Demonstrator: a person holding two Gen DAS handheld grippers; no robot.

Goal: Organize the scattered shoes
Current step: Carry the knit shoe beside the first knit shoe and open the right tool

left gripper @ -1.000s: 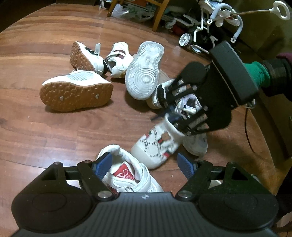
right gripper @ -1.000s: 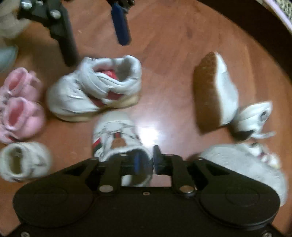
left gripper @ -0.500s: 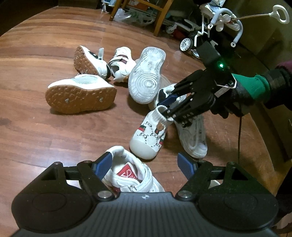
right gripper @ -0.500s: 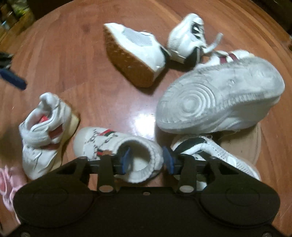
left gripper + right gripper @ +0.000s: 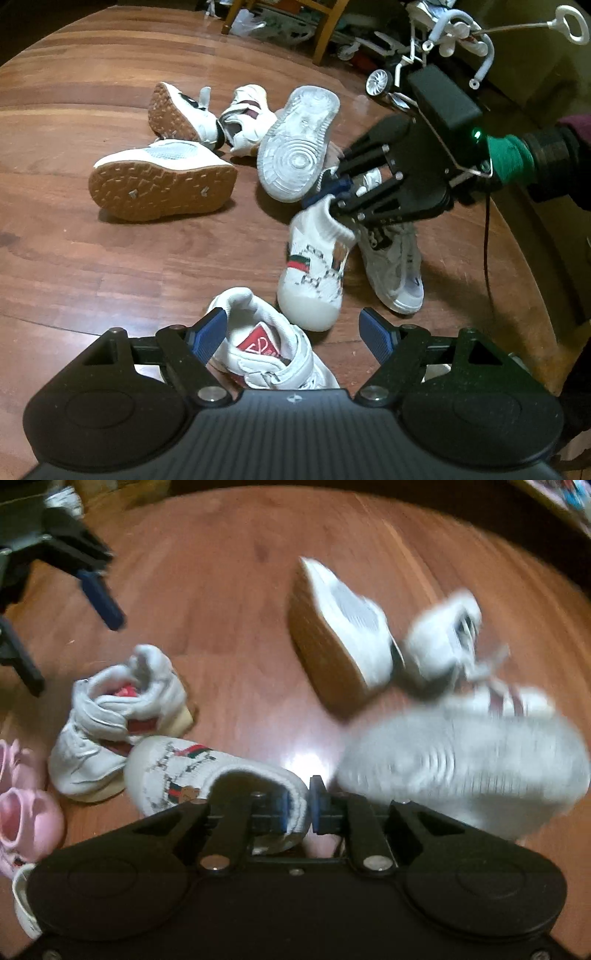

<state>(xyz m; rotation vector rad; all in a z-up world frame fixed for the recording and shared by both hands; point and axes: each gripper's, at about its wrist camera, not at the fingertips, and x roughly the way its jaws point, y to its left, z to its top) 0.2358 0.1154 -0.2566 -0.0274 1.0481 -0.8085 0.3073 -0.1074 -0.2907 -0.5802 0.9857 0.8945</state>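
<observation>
white knit, striped green and red: the sock shoe [image 5: 312, 273] hangs toe-down, its cuff pinched between the closed fingers of the right gripper [image 5: 334, 197], its toe near the wooden floor [image 5: 110, 266]. whether the toe touches the floor is unclear. the left gripper [image 5: 291, 334] hovers with jaws wide apart and holding nothing, over a white high-top [image 5: 266, 350] with a red tongue label. no container shows in either view.

just beside the held shoe lies a white lace-up sneaker [image 5: 395, 266], and behind it an upturned white sole [image 5: 297, 142], a tan-soled sneaker [image 5: 162, 181] on its side, and two small strap shoes [image 5: 207, 118]. a toy stroller [image 5: 424, 48] stands further back.

only the blurred right wrist view shows pink shoes [image 5: 22, 805] at its left edge.
</observation>
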